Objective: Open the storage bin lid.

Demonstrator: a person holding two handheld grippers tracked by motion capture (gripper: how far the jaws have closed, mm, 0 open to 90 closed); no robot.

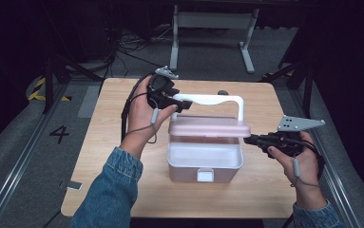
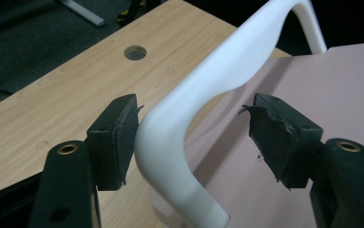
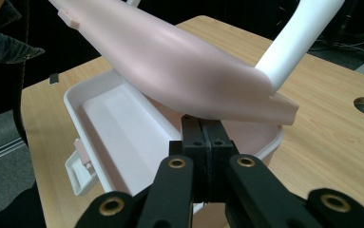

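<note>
A pink box with a white latch stands mid-table, its pink lid lifted off the rim and tilted. A white handle arches above the lid. My left gripper is at the handle's left bend. In the left gripper view it is open, with the handle between the jaws: one pad lies against it, the other stands apart. My right gripper is shut with nothing between the jaws; its tips sit under the lid's edge, over the open box.
The wooden table has a round hole behind the box. A small grey item lies at the table's front left corner. A white desk frame and cables stand on the floor beyond.
</note>
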